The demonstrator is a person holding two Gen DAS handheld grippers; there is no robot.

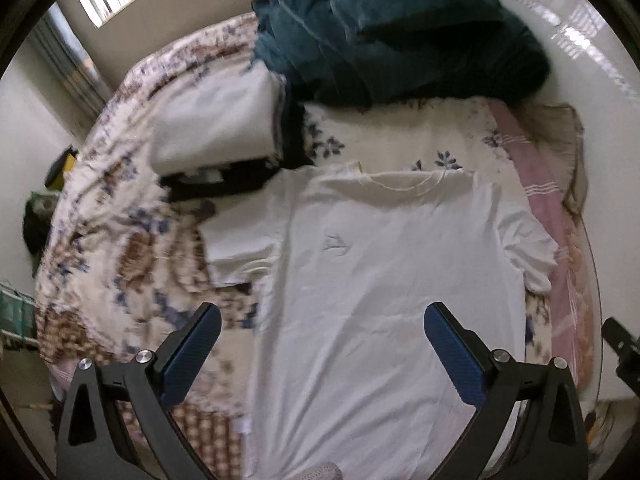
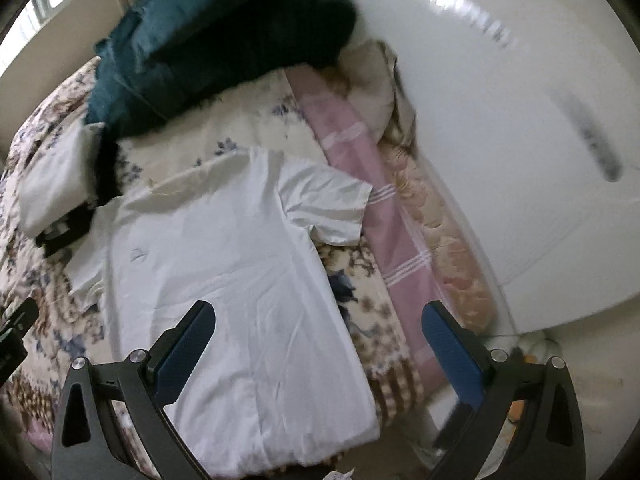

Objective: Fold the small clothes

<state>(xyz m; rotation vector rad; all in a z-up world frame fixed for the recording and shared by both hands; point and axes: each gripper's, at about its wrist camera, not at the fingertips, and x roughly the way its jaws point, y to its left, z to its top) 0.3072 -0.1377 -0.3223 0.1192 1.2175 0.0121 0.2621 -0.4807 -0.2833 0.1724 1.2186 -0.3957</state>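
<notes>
A white T-shirt (image 1: 360, 280) lies spread flat, front up, on a bed covered by a floral blanket (image 1: 120, 248). Its collar points away from both cameras; its hem lies nearest to them.

Left gripper (image 1: 322, 320): fingers spread wide, holding nothing. The lower body of the T-shirt fills most of the gap between the two fingers. Whether the fingers touch the fabric cannot be told.

Right gripper (image 2: 318, 318): fingers spread wide, holding nothing. The left finger (image 2: 184, 356) shows over the shirt body. The right finger (image 2: 452, 356) shows past the shirt's side edge, over a pink striped cloth (image 2: 384, 216) at the bed edge.

Sleeves: one short sleeve (image 2: 332, 208) spreads toward the pink cloth, its lower part creased. The other sleeve (image 1: 236, 248) lies on the floral blanket.

Surroundings:
- A dark teal blanket (image 1: 384, 36) is heaped at the far end of the bed, beyond the collar.
- A white pillow (image 1: 216, 120) lies beside the collar end, with a black item (image 1: 224, 184) partly under it, next to the shirt's shoulder.
- A beige cloth (image 2: 380, 80) is bunched against the white wall (image 2: 500, 140).
</notes>
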